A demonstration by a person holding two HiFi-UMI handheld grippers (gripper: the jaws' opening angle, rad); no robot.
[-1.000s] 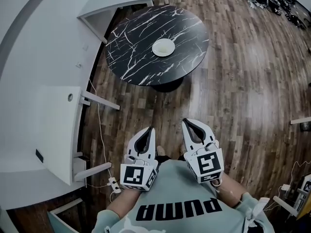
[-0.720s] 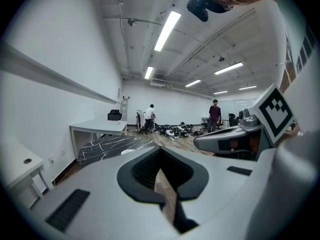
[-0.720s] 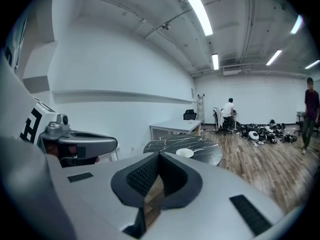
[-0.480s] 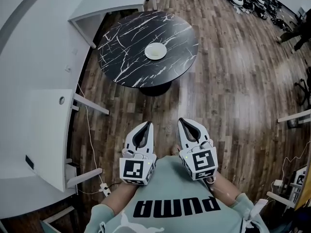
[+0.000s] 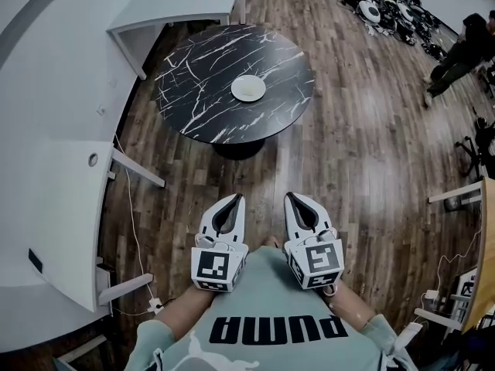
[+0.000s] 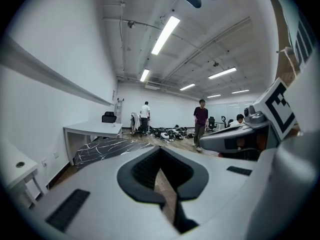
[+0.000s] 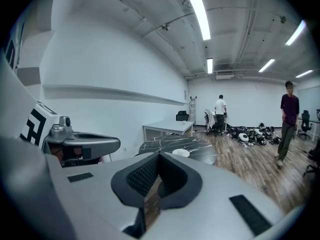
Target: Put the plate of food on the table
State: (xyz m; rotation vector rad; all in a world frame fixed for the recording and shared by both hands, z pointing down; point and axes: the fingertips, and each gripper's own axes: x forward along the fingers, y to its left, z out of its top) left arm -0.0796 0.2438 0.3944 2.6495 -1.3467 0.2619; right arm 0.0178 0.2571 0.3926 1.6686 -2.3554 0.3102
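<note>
A white plate [image 5: 248,88] with something pale on it lies near the middle of a round black marble table [image 5: 203,68], far ahead of me. Both grippers hang side by side close to my chest, over the wooden floor and well short of the table. My left gripper [image 5: 234,199] is shut and holds nothing; its own view shows the jaw tips [image 6: 160,149] meeting and the table [image 6: 107,146] beyond. My right gripper [image 5: 294,198] is shut and empty too. Past its tips [image 7: 159,155] the plate [image 7: 180,153] shows on the table [image 7: 202,151].
White desks stand along the left wall [image 5: 69,207] and behind the table [image 5: 178,2]. A cable [image 5: 131,222] trails over the floor at left. A person [image 5: 456,52] walks at the far right, near a heap of gear [image 5: 387,6]. Chair and desk legs show at the right edge [image 5: 456,195].
The head view has shifted, so the table and plate sit slightly differently in frame and a person has come into view at top right. Both grippers stay shut and side by side.
</note>
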